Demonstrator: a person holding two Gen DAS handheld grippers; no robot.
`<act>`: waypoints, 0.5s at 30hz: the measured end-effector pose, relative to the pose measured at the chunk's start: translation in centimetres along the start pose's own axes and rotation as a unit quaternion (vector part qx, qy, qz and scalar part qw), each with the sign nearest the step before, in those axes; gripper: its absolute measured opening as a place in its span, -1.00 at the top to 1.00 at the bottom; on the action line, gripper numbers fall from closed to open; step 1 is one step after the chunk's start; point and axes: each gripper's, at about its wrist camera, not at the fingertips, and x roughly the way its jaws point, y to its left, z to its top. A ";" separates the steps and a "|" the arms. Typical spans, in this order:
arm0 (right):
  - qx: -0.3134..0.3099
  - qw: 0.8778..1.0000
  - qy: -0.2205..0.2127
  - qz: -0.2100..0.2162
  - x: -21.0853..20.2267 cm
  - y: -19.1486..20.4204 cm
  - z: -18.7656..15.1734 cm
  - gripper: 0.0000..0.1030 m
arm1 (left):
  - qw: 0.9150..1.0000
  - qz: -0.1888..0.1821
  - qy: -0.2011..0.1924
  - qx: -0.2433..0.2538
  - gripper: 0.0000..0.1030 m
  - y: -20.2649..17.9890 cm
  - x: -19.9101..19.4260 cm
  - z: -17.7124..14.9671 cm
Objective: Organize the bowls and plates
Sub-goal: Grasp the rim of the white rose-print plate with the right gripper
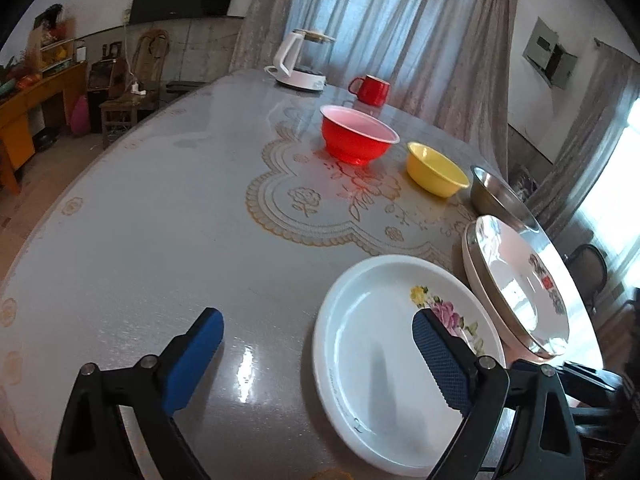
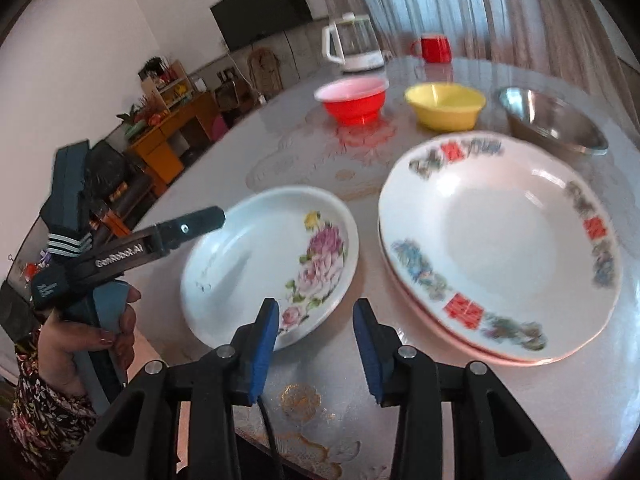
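Both handheld grippers, left (image 1: 318, 334) and right (image 2: 316, 322), hover with jaws apart and empty above a glossy lace-patterned table (image 1: 160, 220). The white rose-printed plate (image 2: 272, 264) lies alone beside the two already-stacked bordered plates (image 2: 500, 240). Beyond them, the red plastic bowl (image 2: 354, 102), yellow bowl (image 2: 444, 106) and steel bowl (image 2: 552, 124) sit unnested in a row.
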 end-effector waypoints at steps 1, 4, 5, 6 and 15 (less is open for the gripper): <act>0.003 1.000 0.005 -0.002 0.4 -0.1 0.0 0.23 | 1.000 0.000 0.002 0.003 -0.83 -0.1 0.2 0.0; 0.008 1.000 0.008 0.001 1.1 -0.1 0.1 0.23 | 1.000 -0.006 0.009 0.012 -0.71 -0.5 0.5 -0.2; 0.006 1.000 0.008 0.000 1.3 0.0 0.2 0.23 | 1.000 -0.007 0.010 0.015 -0.69 -0.6 0.7 -0.2; 0.005 1.000 0.009 0.000 1.4 0.1 0.1 0.23 | 1.000 -0.008 0.011 0.017 -0.66 -0.7 0.7 -0.2; 0.008 1.000 0.004 0.019 3.1 0.5 0.5 0.26 | 0.999 -0.026 0.027 0.031 -0.20 -1.1 1.3 -0.7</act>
